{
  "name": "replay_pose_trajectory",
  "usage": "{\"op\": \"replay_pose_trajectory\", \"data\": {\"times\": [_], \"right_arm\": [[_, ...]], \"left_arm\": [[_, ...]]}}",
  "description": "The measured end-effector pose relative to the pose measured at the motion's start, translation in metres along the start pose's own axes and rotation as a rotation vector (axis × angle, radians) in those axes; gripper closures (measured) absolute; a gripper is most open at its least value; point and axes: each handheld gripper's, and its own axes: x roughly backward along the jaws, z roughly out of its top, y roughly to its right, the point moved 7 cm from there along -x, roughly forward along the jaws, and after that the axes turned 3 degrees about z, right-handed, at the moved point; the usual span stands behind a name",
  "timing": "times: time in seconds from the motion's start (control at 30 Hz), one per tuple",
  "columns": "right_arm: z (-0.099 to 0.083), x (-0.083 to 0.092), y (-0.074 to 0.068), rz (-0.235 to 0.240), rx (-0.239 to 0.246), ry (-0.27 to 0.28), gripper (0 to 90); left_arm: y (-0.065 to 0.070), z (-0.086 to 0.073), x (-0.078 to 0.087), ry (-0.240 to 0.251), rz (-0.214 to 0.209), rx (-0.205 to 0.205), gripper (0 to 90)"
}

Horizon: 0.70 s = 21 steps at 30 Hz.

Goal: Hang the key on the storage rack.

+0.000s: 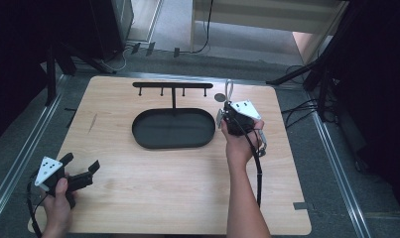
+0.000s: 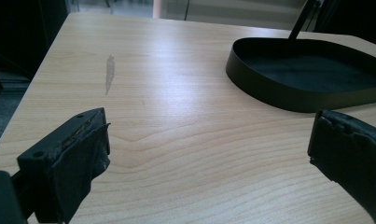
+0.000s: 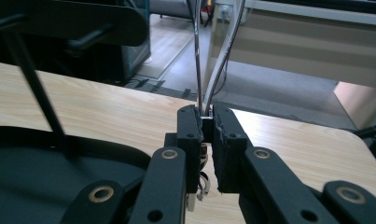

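Metal loop [image 1: 229,89] [image 3: 221,60]: a thin, bright wire bent into a narrow, elongated bow. It was gripped at its lower end between the pads of the right gripper [image 1: 227,105] [image 3: 205,114]. The jaws of that gripper were closed tightly on it. The two limbs of the loop were seen rising upright from between the black pads in the right gripper view, and small pale metal parts were seen hanging beneath the jaws. What these parts were could not be told.

The loop was held above the far right part of the table [image 1: 163,188] [image 2: 176,70]. It was placed just beside the right end of the rack [image 1: 172,85] [image 3: 83,23] and beyond the right end of the tray [image 1: 138,134] [image 2: 269,88]. A small dark round piece [image 1: 220,97] was seen just beside the loop. Whether it was attached could not be told.

The left gripper [image 1: 82,162] [image 2: 208,133] was held low at the near left corner, well apart from the loop. Its jaws were spread wide with nothing between them.

The tray was shown as a shallow oval of matt black metal with a low upright wall. The rack was formed by a thin black post carrying a flat crossbar with short pegs beneath. The table top was shown as pale wood-grain laminate with rounded corners, marked by one grey scuff [image 1: 92,123] [image 2: 109,72].
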Motion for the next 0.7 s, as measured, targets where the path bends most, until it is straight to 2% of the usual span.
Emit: {"op": "replay_pose_trajectory", "data": {"times": [0.23,0.33,0.37,0.47,0.7], "right_arm": [[0.003,0.003,-0.026,0.050,0.023,0.044,83.0],[0.005,0.004,-0.033,0.062,0.026,0.057,83.0],[0.007,0.007,-0.040,0.075,0.041,0.070,83.0],[0.006,0.008,-0.046,0.090,0.049,0.072,83.0],[-0.005,0.001,-0.058,0.109,0.058,0.033,83.0]], "left_arm": [[0.000,0.000,0.000,0.002,0.000,0.005,0.0],[0.000,0.000,0.000,0.002,0.000,0.005,0.0],[0.000,0.000,0.000,0.002,0.000,0.005,0.0],[0.000,0.000,0.000,0.001,0.001,0.004,0.0],[0.000,0.000,0.000,0.001,0.001,0.003,0.0]]}}
